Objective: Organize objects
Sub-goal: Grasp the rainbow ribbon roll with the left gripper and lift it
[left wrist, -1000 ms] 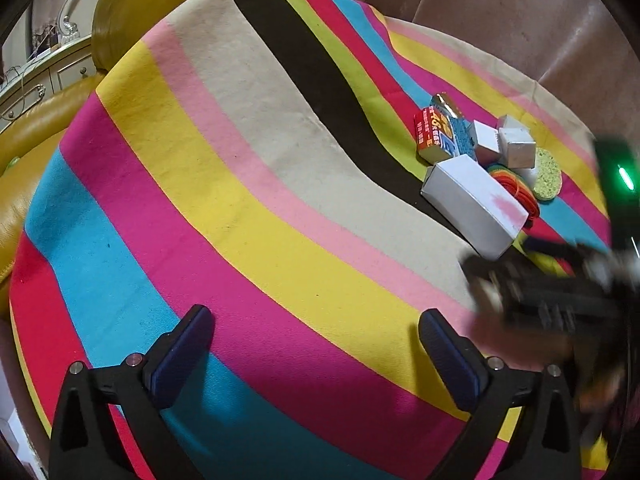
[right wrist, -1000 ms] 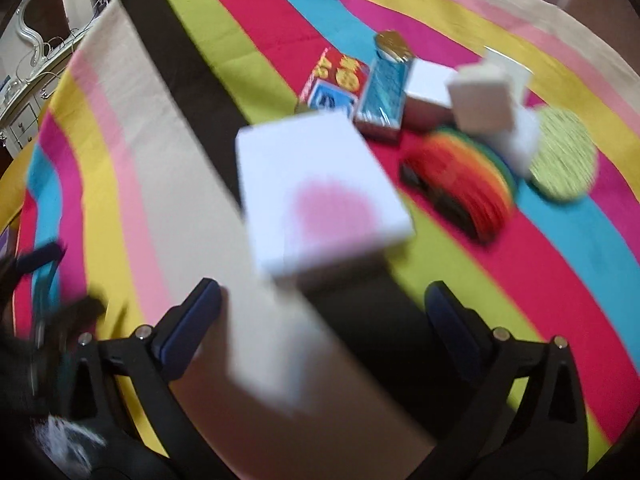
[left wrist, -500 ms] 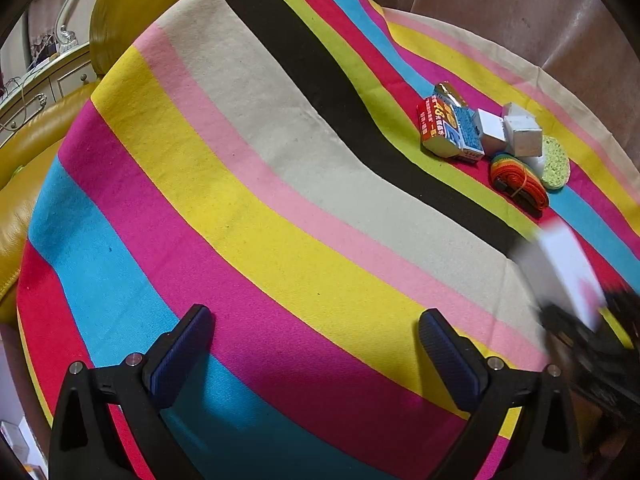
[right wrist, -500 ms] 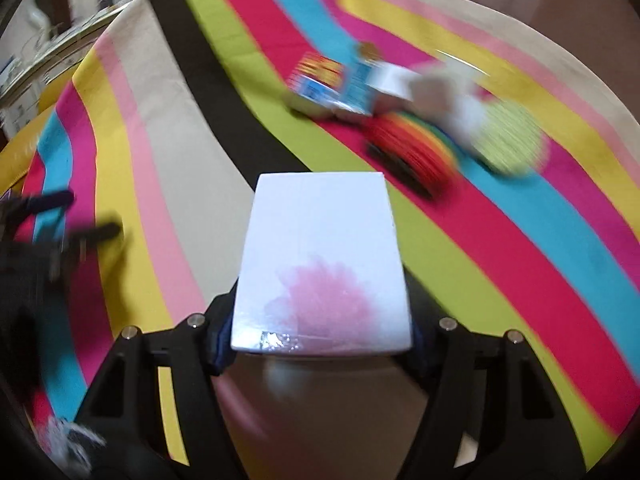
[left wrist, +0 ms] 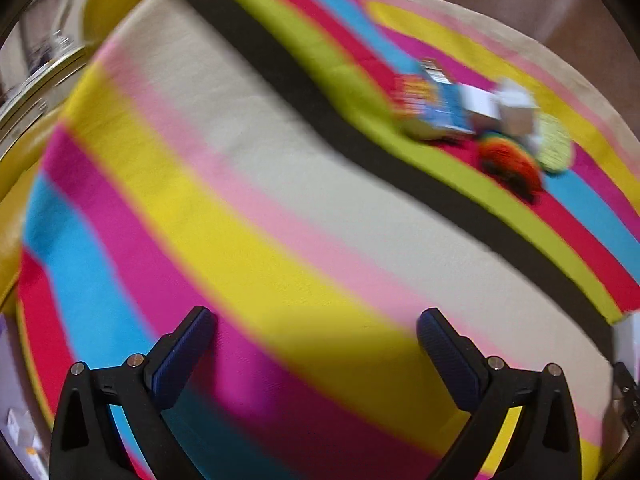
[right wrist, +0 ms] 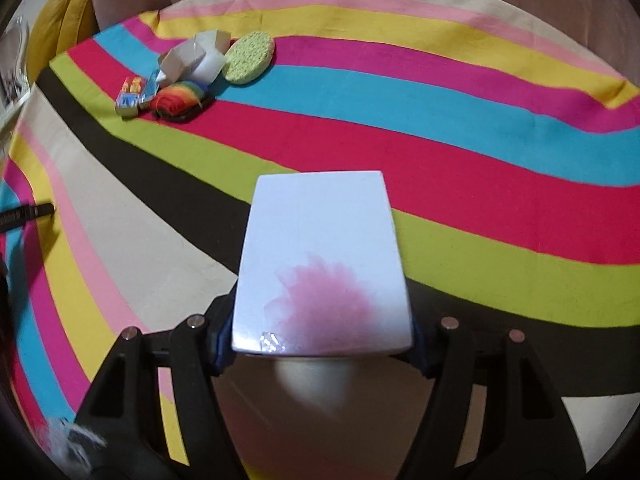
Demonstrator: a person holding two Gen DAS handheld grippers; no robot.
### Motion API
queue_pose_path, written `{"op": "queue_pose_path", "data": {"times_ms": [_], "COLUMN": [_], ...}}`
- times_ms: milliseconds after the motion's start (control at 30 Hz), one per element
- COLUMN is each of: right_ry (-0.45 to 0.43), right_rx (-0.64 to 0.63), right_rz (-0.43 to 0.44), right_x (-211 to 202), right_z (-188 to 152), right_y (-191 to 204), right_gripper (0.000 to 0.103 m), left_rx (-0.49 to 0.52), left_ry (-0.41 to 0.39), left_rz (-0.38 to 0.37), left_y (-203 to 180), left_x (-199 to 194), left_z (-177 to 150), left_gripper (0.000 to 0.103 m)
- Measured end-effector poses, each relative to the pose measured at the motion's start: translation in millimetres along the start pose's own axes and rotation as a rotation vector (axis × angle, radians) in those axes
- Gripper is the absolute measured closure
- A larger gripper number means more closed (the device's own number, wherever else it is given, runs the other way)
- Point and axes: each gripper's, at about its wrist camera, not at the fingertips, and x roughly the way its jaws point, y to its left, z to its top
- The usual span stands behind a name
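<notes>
Your right gripper pinches the white box only at its near end — swing fast and it could twist loose onto the striped cloth — while your left gripper hangs spread and empty.

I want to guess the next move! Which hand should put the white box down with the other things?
Right. The right gripper already has its fingers clamped on the white box, and the pile by the green sponge lies ahead on the striped cloth. The left gripper is open and empty.
</notes>
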Motion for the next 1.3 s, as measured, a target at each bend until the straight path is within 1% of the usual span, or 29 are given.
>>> {"op": "queue_pose_path", "data": {"times_ms": [33,133,167,233,267,300,367,400,433,533,600,633,667,700,733,767,800,833,900,967,1033,1067,1100,1133,1167,1200,1233,1267,1300], "right_ry": [-0.001,-0.002,-0.002,-0.003,-0.002,-0.002,-0.002,-0.003,-0.003,-0.002,-0.002,-0.002,-0.002,-0.002,-0.002,-0.002,-0.002,-0.002,-0.003,-0.003,-0.002,-0.002,-0.002,-0.002,-0.002,-0.001,-0.001,-0.001,-0.001], "right_rx": [0.003,0.003,0.003,0.002,0.0,0.001,0.0,0.0,-0.001,-0.003,-0.003,-0.003,-0.003,-0.003,-0.003,-0.003,-0.002,-0.003,-0.002,-0.003,-0.004,-0.004,-0.004,-0.005,-0.005,-0.005,-0.005,-0.006,-0.006], "right_rz": [0.004,0.008,0.007,0.009,0.011,0.011,0.01,0.009,0.008,0.005,0.001,0.0,0.0,0.0,0.0,0.001,0.001,0.001,0.002,0.0,0.0,-0.001,-0.001,-0.001,-0.001,0.0,-0.001,-0.001,-0.001], "right_x": [-1.2,0.4,-0.1,-1.3,-0.7,2.9,1.9,0.4,0.4,1.4,4.0,4.8,4.9,6.9,5.7,4.8,5.4,5.2,5.0,4.4,12.0,10.4,7.8,5.9,4.4,2.8,2.0,1.1,0.7], "right_z": [-3.1,-5.0,-5.6,-5.3,-3.9,-3.4,-3.7,-4.8,-4.5,-1.3,-0.8,0.1,0.0,2.3,1.3,0.5,1.1,1.3,2.5,3.3,9.2,8.9,7.4,6.5,6.2,5.6,5.6,5.5,5.7], "right_y": [-0.1,-3.8,-3.0,-6.9,-9.7,-6.6,-8.6,-8.9,-7.9,-15.4,-9.9,-11.6,-13.3,-12.2,-11.7,-11.2,-11.4,-13.7,-18.9,-18.7,-14.2,-15.6,-16.0,-16.1,-16.8,-17.1,-16.4,-15.6,-14.7], "right_gripper": [0.033,0.033,0.033,0.033,0.032,0.032,0.032,0.032,0.032,0.032,0.032,0.032,0.032,0.032,0.032,0.032,0.032,0.032,0.032,0.032,0.032,0.032,0.032,0.032,0.032,0.032,0.032,0.032,0.032], "left_rx": [0.039,0.213,0.244,0.3,0.321,0.32,0.253,0.199,0.115,-0.044,-0.125,-0.144,-0.135,-0.097,-0.034,0.016,0.049,0.08,0.141,0.221,0.361,0.418,0.476,0.53,0.567,0.572,0.552,0.493,0.411], "left_ry": [-0.007,-0.023,-0.025,-0.041,-0.046,-0.043,-0.008,0.012,0.042,0.051,0.056,0.05,0.033,0.015,0.002,-0.021,-0.021,-0.018,-0.019,-0.01,0.005,0.011,0.014,0.013,0.008,0.009,0.013,0.023,0.038], "left_rz": [-0.018,-0.084,-0.091,-0.086,-0.069,-0.062,-0.05,-0.063,-0.09,-0.045,0.011,0.043,0.066,0.077,0.081,0.036,0.008,-0.034,-0.14,-0.237,-0.372,-0.413,-0.439,-0.44,-0.411,-0.373,-0.347,-0.328,-0.309], "left_y": [-18.7,-88.5,-103.6,-137.9,-154.8,-166.8,-182.4,-185.5,-187.6,-191.0,-193.1,-194.8,-198.1,-202.6,-207.8,-208.2,-206.2,-202.2,-185.9,-161.8,-133.7,-123.2,-113.5,-102.5,-92.8,-85.1,-79.5,-72.3,-62.9], "left_x": [1.6,7.3,9.2,15.4,20.7,26.0,38.1,42.8,48.7,54.9,59.6,61.1,62.2,62.0,60.5,53.8,48.7,42.6,24.3,-0.1,-30.9,-41.4,-51.1,-58.5,-64.0,-67.9,-68.0,-68.0,-70.2], "left_z": [0.1,3.0,6.6,17.1,24.9,33.4,53.2,61.5,71.6,89.7,98.8,101.1,101.1,98.9,95.3,90.3,86.5,81.3,62.9,33.8,-4.8,-18.8,-32.2,-43.7,-52.3,-59.5,-59.5,-57.7,-55.5], "left_gripper": [0.0,0.0,0.0,0.0,0.0,0.0,0.0,0.0,0.0,0.0,0.0,0.0,0.0,0.0,0.003,0.012,0.012,0.013,0.013,0.013,0.013,0.012,0.012,0.01,0.007,0.005,0.001,0.0,0.0]}}
